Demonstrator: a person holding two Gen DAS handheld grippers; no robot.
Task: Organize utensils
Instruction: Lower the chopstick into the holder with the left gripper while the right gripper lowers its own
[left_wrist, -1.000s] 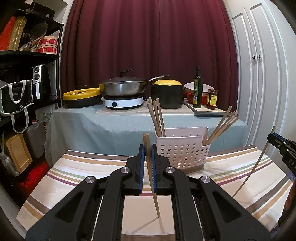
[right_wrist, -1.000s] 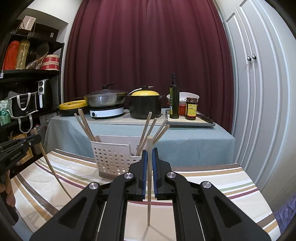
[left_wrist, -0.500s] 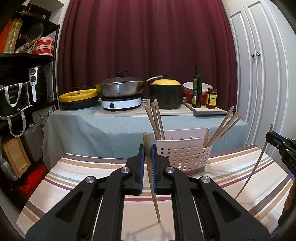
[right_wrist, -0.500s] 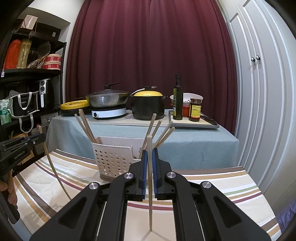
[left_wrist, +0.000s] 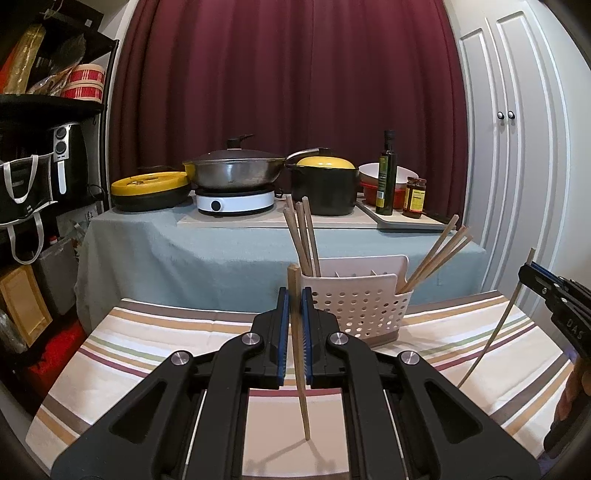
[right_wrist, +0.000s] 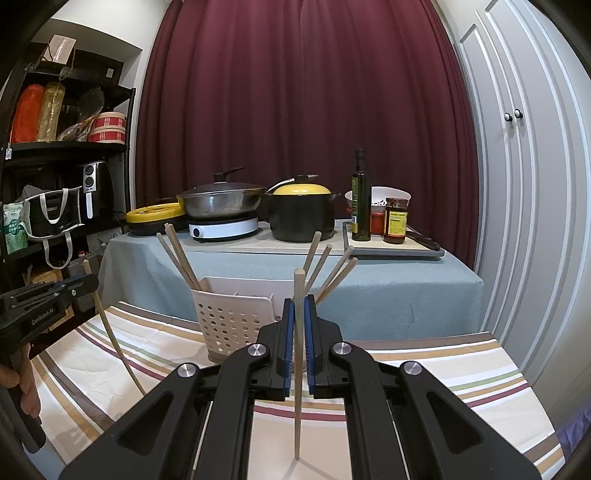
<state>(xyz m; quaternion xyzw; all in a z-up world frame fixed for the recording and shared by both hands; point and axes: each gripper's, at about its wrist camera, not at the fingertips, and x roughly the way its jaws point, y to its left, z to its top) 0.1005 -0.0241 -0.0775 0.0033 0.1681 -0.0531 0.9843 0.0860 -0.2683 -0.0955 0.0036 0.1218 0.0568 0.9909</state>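
a single wooden chopstick (left_wrist: 300, 354) is clamped between the blue pads of the left gripper (left_wrist: 295, 295), held nearly upright with its tip just at the striped tablecloth (left_wrist: 155, 347); whether the tip touches the cloth cannot be told. a second chopstick (right_wrist: 297, 365) is pinched in the same way by the right gripper (right_wrist: 299, 306), also close to vertical, its lower end at or just above the cloth. behind both tools a white perforated holder (left_wrist: 364, 310) stands on the striped cloth, with one bundle of chopsticks (left_wrist: 303, 236) leaning in its left compartment and another bundle (left_wrist: 437, 254) fanned out to the right; the holder's base is partly hidden by the right gripper in the right wrist view, and the inner dividers are hard to make out. in the left wrist view the right gripper is seen only at the frame's right edge, cut off, with part of a hand (left_wrist: 572, 391) below it. in the right wrist view the left gripper is likewise cut off at the left edge, with fingers (right_wrist: 26, 387) wrapped around its handle. on the far table (right_wrist: 406, 291), a covered wok (right_wrist: 221, 199), a black pot with a yellow lid (right_wrist: 301, 214), a dark bottle (right_wrist: 361, 195) and a jar (right_wrist: 396, 221) are seen; the jar's label is too small to be read. the shelf (left_wrist: 44, 99) at the left is cropped by the lens edge.
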